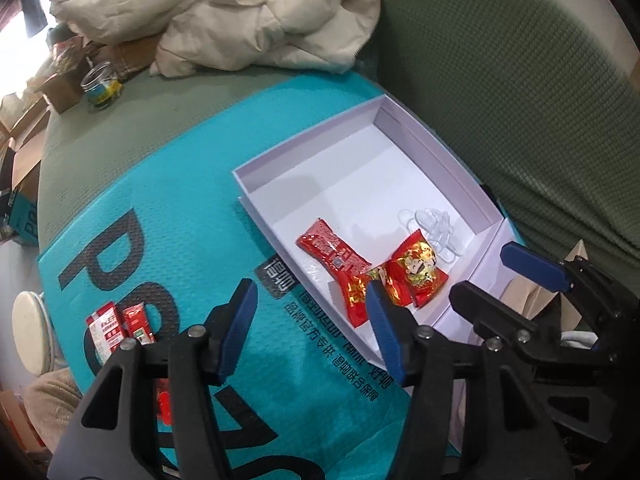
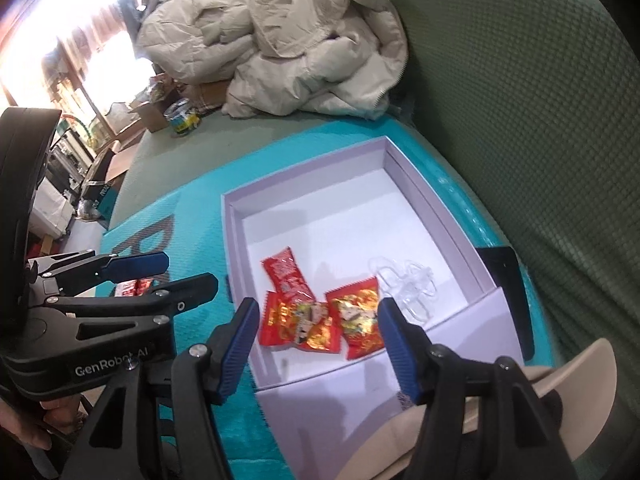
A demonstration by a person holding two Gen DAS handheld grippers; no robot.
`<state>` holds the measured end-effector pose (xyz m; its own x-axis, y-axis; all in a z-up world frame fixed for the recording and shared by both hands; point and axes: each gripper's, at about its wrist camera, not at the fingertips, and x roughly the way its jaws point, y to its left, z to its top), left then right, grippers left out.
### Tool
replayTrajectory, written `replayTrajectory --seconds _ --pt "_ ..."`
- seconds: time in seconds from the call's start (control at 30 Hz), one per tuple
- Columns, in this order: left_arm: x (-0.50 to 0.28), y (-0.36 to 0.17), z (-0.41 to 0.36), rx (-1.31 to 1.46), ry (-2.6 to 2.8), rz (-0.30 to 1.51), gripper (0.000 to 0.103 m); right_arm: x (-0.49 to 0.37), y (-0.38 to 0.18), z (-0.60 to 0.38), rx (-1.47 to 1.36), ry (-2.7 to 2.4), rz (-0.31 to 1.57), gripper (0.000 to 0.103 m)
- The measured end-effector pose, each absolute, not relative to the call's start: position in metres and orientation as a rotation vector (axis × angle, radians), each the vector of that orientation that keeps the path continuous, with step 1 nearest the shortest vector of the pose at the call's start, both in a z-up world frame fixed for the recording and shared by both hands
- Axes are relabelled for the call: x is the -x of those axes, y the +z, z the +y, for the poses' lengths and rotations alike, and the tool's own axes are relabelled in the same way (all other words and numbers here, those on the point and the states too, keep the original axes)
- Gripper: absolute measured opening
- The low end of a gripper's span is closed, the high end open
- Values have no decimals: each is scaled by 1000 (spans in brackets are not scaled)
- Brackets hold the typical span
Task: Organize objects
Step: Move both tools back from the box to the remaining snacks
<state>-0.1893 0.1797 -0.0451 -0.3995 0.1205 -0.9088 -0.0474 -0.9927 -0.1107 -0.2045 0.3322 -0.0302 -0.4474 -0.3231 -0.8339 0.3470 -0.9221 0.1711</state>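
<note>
Candy packet (image 1: 334, 254) flat in white box (image 1: 424, 148), long axis diagonal; left claw (image 1: 310, 326), right claw (image 2: 318, 346) agape, empty.

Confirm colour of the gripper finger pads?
Blue pads on black fingers, clearest in the right wrist view.

3 red snack packets (image 2: 316, 304) – flat, in white box (image 2: 304, 168)

Ahead of the ribbed blue rubbery fingers (image 2: 240, 344), glossy red foil snack packets (image 2: 286, 276) lie in a matt white cardboard box (image 2: 432, 208) on a textured teal plastic mailer (image 1: 160, 184).
</note>
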Motion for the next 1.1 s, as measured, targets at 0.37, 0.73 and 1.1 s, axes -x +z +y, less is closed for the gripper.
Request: replayTrajectory --seconds 0.37,0.73,1.1 --pt "166 -27 145 1646 2639 -166 57 191 -16 308 -1305 -2331 47 68" --pt "146 -33 111 1689 2686 -291 57 179 -18 283 -1315 -2266 57 69" --pt "118 -42 67 1751 2729 -353 57 157 -16 247 -1297 -2240 138 70"
